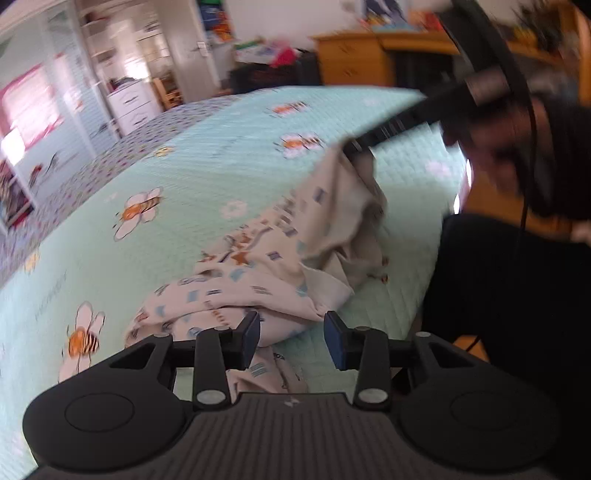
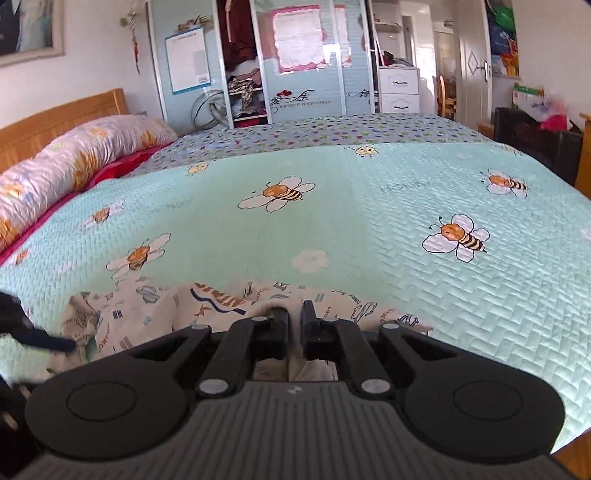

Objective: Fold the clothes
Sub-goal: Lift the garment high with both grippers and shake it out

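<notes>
Pinching a raised fold of the soft, limp printed garment (image 2: 221, 306), the right tool (image 2: 294, 314) is lifting it off the bed (image 2: 369, 221); left tool (image 1: 291, 332) is standing apart, empty, nearing a loose hem.

"SWEET WEDDING" on the wardrobe door (image 2: 303, 74), "LOVE" sign (image 2: 194, 20) above the wardrobe poster

The left tongs (image 1: 291, 339) hang just above the garment (image 1: 258, 280), tilted downward, jaws parted with no cloth pinched between them. The right tongs (image 2: 294, 325) are clamped on the garment's edge, lifting it.
</notes>
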### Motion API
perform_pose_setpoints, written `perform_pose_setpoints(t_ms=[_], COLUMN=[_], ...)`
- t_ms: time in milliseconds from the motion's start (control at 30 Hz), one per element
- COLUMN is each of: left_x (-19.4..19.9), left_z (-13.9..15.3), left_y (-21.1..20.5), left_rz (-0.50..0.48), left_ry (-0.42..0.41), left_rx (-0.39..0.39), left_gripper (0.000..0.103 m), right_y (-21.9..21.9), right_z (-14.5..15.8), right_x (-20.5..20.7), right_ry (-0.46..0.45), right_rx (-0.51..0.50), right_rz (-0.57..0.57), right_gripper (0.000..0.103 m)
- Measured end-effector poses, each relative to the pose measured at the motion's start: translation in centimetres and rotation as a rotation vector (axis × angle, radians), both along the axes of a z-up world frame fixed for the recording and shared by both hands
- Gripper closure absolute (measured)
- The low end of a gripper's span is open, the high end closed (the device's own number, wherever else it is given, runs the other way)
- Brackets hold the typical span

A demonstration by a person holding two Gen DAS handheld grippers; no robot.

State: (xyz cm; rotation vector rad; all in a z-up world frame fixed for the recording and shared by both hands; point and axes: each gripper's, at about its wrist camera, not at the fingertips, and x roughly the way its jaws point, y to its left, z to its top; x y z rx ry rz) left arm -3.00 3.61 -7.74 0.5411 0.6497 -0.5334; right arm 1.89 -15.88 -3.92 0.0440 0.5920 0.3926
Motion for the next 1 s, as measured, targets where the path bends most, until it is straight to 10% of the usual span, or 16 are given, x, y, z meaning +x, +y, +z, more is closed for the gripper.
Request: perform_pose_setpoints(t_ms=[267,400,600,800,1000], left_x=[2.0,3.7,2.7,0.5,-1.3], left_z=[-3.8,-4.9,4.1,11.8,15.9], left_y=[-4.2,-4.3,1.6,7.3,9.6], left_rz=[-0.174,-0.123,0.017,0.129,0.182], left_ry=[-0.010,0.039,-0.103,-0.281,-0.350], left_rx=[0.208,0.187,-0.100,-0.128,-0.100], left_gripper=[0.052,0.096,0.096,0.096,0.095], right_y=[-1.6,-1.8,-3.6,-3.8,4.6], right_z=[-0.4,-0.7,0.8,2.6,1.9], right_x=[1.0,1.3,-0.1,-3.2,-7.1], right_ry=[0.038,0.047,-0.012,-0.113,-0.250], right_rx=[0.055,0.069,0.045,0.061,-0.148], right_rz=[-0.040,-0.050,-0.053,0.117,0.327], right_gripper=[0.095,0.095,0.071,0.041,0.040])
